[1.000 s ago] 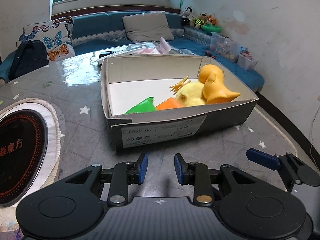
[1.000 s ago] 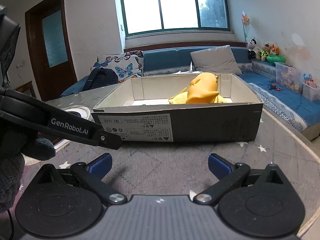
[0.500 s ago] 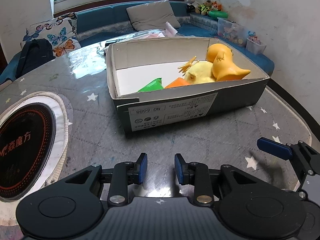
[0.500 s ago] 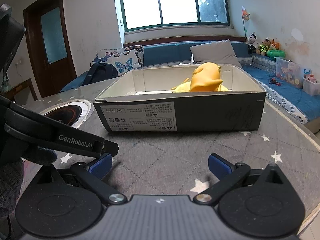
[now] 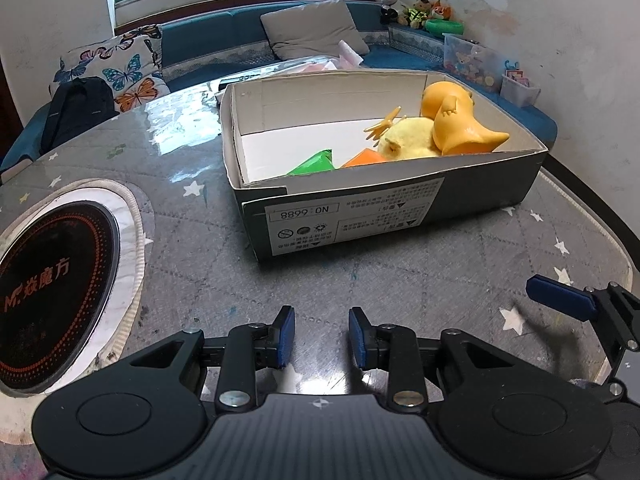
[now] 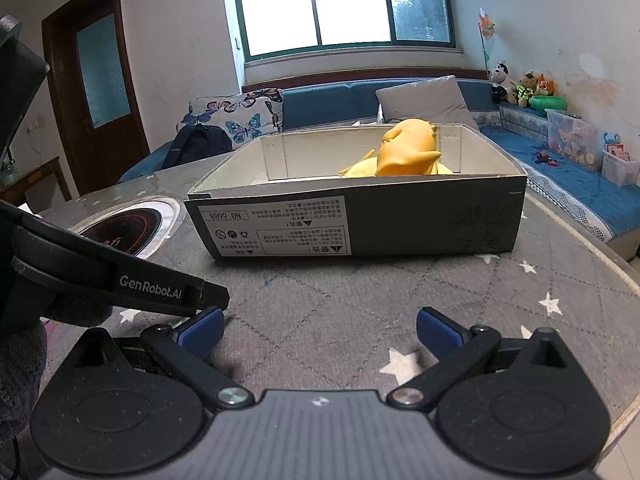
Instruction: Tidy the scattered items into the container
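1. the cardboard box (image 5: 384, 216) sits on the grey star-patterned table (image 5: 400, 288), straight ahead of both grippers and well apart from their fingertips; its long side with the printed label (image 6: 276, 230) faces them.
2. inside the box lie an orange duck toy (image 5: 456, 120), a pale yellow plush (image 5: 408, 144) under and beside it, a green piece (image 5: 314, 162) and an orange piece (image 5: 364, 158) against the near wall. all sit in the right half and near edge; the far left of the floor shows bare white.
3. the left gripper (image 5: 321, 338) holds nothing, its blue pads drawn close with only a narrow gap between them.
4. the right gripper (image 6: 318, 330) is spread wide and is also empty; its pad shows at the right edge of the left wrist view.
5. no loose item shows on the table between the fingers and the box in either view. the fisheye edges hide part of the tabletop, so something may lie out of sight, but the tidying looks done or nearly so.
6. the round black cooktop disc (image 5: 52, 284) is set into the table to the left, nearer the left gripper.
7. if anything is left to fetch, the box's long axis runs left to right across both grippers, so either could drop over the near wall; the right one is already spread for a pick.
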Demonstrator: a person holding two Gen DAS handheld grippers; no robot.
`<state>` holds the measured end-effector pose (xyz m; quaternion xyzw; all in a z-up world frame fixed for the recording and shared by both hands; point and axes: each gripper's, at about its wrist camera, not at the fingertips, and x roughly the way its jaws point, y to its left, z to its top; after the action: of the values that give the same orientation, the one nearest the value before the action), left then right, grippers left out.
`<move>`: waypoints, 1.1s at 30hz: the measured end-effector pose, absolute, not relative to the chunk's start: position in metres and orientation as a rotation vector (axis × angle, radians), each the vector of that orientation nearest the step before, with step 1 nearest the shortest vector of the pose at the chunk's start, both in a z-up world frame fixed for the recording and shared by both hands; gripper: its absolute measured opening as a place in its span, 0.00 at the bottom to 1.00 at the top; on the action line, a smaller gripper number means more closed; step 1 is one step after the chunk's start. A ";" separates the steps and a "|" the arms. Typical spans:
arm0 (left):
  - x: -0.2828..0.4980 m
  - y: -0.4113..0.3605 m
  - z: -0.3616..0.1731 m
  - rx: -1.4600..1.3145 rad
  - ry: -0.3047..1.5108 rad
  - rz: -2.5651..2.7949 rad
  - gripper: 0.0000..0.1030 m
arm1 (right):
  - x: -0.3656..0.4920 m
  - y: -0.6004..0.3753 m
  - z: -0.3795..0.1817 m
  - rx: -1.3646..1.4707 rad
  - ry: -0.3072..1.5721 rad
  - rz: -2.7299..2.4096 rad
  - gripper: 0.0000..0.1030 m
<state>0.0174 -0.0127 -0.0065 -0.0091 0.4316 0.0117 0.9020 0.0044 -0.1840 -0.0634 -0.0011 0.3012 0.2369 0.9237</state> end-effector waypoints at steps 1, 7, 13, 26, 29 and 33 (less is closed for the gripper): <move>0.017 -0.013 -0.007 -0.019 0.891 0.028 0.31 | 0.004 -0.184 -0.063 -0.003 0.620 0.486 1.00; 0.017 -0.012 -0.007 -0.021 0.890 0.034 0.31 | 0.004 -0.183 -0.064 -0.002 0.626 0.477 1.00; 0.017 -0.012 -0.007 -0.020 0.893 0.029 0.31 | 0.004 -0.183 -0.064 -0.005 0.630 0.466 1.00; 0.020 -0.012 -0.007 -0.040 0.898 0.032 0.31 | 0.008 -0.181 -0.061 -0.019 0.635 0.443 1.00; 0.021 -0.012 -0.007 -0.039 0.902 0.039 0.31 | 0.010 -0.180 -0.062 -0.034 0.637 0.437 1.00; 0.023 -0.010 -0.007 -0.041 0.906 0.041 0.31 | 0.012 -0.179 -0.063 -0.031 0.645 0.432 1.00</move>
<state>0.0229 -0.0102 -0.0074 -0.0200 0.4377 0.0198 0.8987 0.0119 -0.1794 -0.0627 -0.0151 0.3143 0.2105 0.9256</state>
